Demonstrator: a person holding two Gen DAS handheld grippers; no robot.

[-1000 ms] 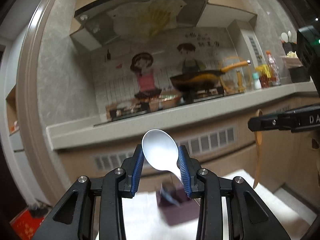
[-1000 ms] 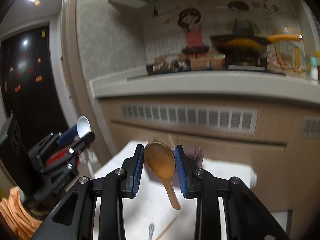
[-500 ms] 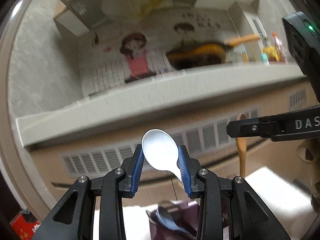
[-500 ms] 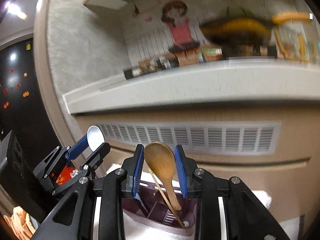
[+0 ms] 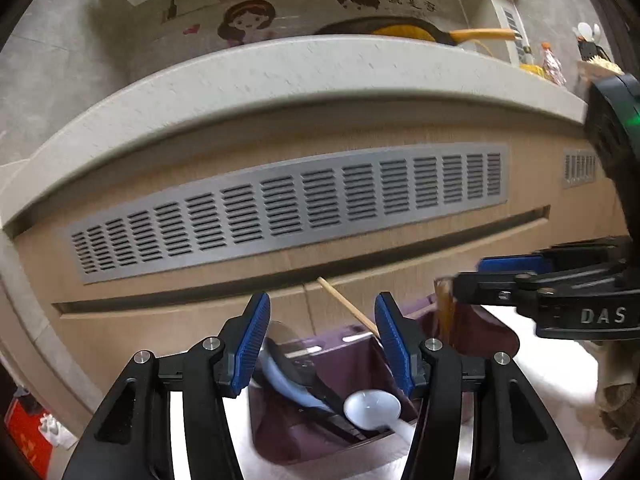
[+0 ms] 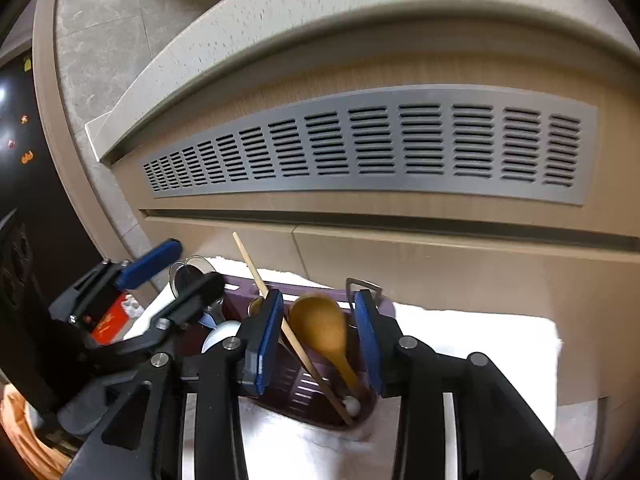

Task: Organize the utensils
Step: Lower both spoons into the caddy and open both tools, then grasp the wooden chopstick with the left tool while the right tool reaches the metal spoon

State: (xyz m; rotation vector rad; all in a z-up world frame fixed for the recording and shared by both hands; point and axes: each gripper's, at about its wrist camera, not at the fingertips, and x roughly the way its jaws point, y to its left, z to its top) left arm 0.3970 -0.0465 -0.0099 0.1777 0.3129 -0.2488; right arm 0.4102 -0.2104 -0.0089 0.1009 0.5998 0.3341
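In the left wrist view my left gripper (image 5: 324,340) hangs over a purple utensil holder (image 5: 280,440), its jaws opening with nothing between them. A white spoon (image 5: 372,408) lies loose in the holder beside a black-handled utensil (image 5: 316,384). My right gripper (image 6: 318,336) stands over the same holder (image 6: 296,396), jaws opening. The wooden spoon (image 6: 320,328) stands between its pads, bowl up and handle down in the holder, with a small gap on each side. A chopstick (image 6: 256,268) leans out of the holder. The left gripper (image 6: 176,276) shows at the left.
The holder sits on a white cloth (image 6: 480,340). Just behind it rises a wooden cabinet front with a grey vent grille (image 6: 380,152) under a stone counter edge (image 5: 280,76). A pan (image 5: 400,32) rests on that counter. A red item (image 5: 24,432) lies low left.
Both grippers came down to the holder and their jaws spread. The white spoon left the left jaws and dropped into the holder. The wooden spoon's handle went down into the holder.
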